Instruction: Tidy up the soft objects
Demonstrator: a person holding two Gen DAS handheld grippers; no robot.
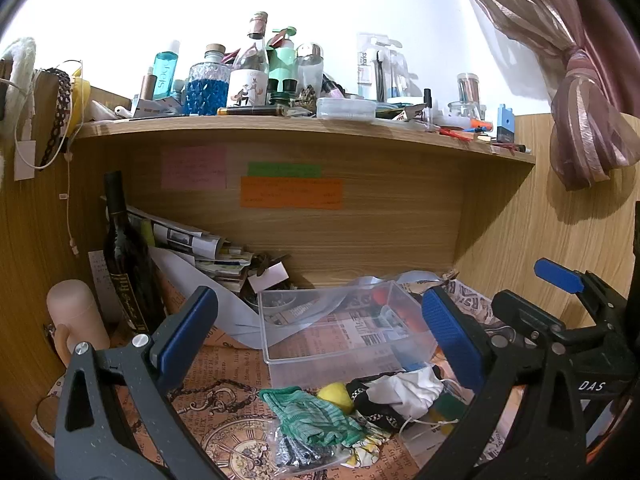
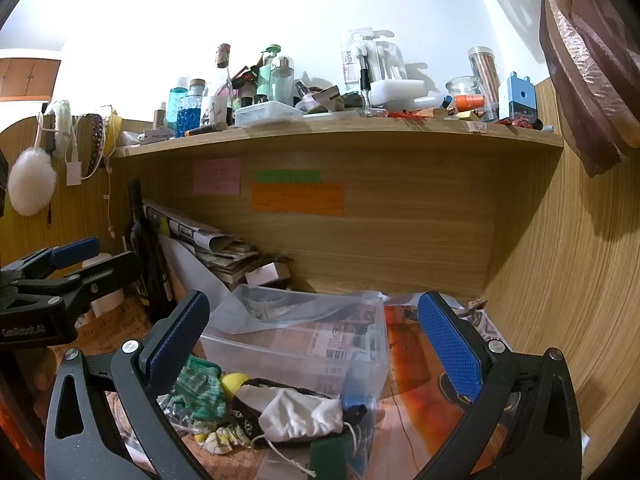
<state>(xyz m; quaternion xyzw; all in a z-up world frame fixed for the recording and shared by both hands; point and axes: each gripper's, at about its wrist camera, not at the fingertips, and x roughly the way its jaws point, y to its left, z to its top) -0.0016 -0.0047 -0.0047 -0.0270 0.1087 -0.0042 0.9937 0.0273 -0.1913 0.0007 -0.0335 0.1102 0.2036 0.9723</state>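
Shelf (image 1: pixel 304 128): above the clear tub, crowded with bottles.
Clear tub (image 1: pixel 344 344): on the papered surface (image 1: pixel 224 364), holding nothing soft.
Left gripper (image 1: pixel 320 344): spread wide, holding nothing, over the tub.
Right gripper (image 2: pixel 316 352): likewise wide and unloaded, over the tub.
White cloth (image 2: pixel 300 416), green striped cloth (image 1: pixel 312 416), yellow ball (image 1: pixel 335 395): heaped just in front of the tub.

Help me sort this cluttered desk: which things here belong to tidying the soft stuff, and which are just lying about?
Job: clear plastic bin, green striped cloth, white cloth, yellow ball, black patterned band.

Lying about: wine bottle, newspapers, sticky notes, shelf bottles.
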